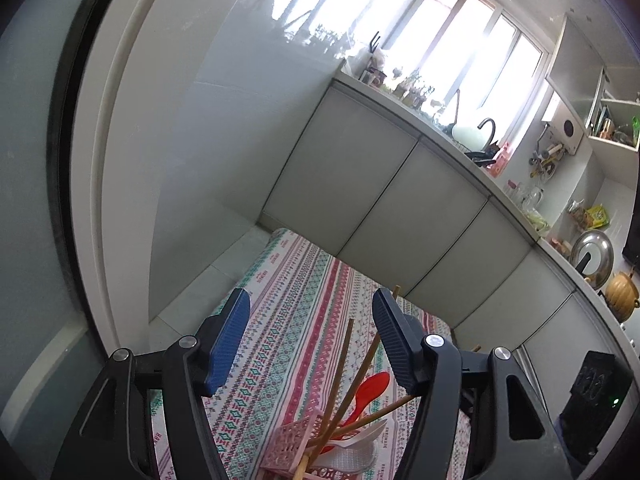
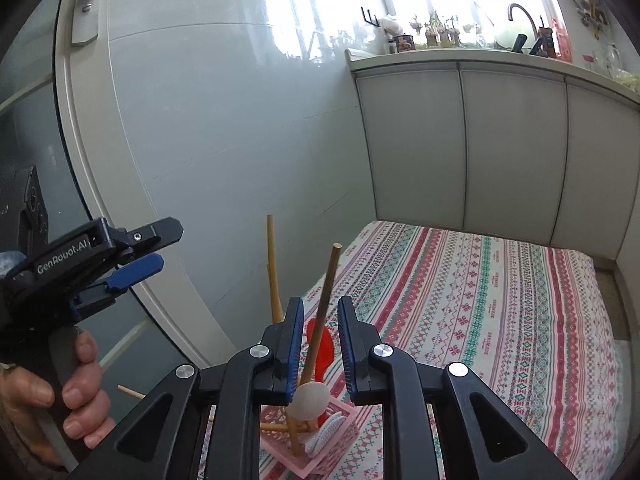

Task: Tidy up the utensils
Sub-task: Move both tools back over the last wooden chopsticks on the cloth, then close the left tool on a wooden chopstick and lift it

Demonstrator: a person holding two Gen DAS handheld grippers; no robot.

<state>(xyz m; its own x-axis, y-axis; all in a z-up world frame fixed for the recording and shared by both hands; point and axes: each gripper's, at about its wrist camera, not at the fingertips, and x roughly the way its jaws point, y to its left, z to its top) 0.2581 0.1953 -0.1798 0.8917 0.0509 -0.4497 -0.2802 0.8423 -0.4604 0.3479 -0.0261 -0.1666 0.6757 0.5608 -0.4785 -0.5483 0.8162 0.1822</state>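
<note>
A pink basket stands on the patterned tablecloth and holds several utensils. These are wooden chopsticks, a red spoon, a white spoon and other white plastic pieces. My left gripper hovers above the basket, open and with nothing between its pads. My right gripper is just over the basket. One upright wooden stick rises between its jaws, with a gap on each side, so the pads do not press on it.
A glossy wall and a door frame close off the left side. Grey cabinets under a cluttered counter with a tap run behind the table. A hand grips the left gripper's handle.
</note>
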